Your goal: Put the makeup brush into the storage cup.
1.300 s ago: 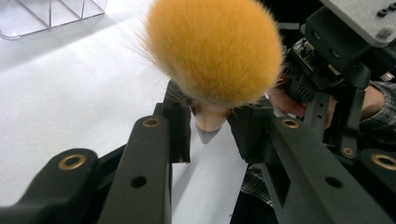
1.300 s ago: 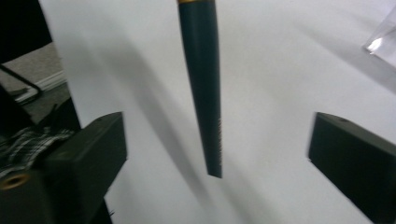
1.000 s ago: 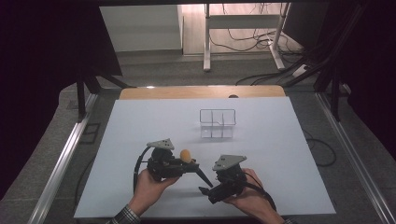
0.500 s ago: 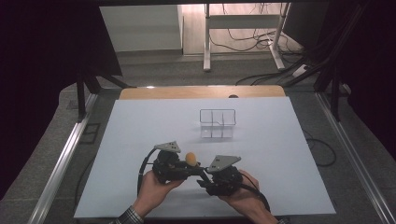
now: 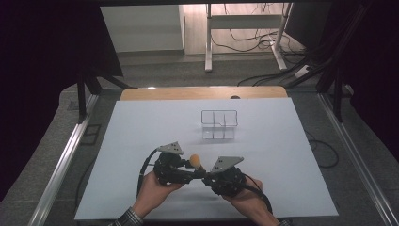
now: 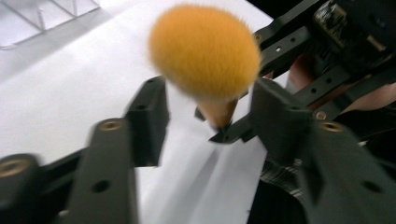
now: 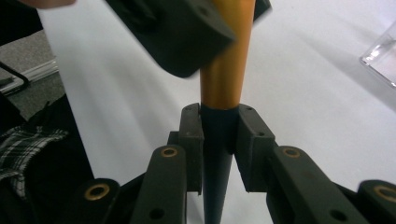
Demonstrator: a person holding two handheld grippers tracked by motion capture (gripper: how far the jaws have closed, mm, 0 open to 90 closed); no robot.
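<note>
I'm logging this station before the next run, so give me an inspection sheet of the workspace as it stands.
Surface: white table top, bare around the work.
Job's things: makeup brush with orange bristles, held above the table; clear divided organizer stands farther back, apart.
Clutter: nothing seen.
Grippers: right gripper is clamped on the brush's dark handle; left gripper has just been opening, its jaws either side of the brush's ferrule, not pressing.
Cables: a black cable trails from the left gripper; more cables on the floor beyond.
Surroundings: dark room, metal frame legs behind.
</note>
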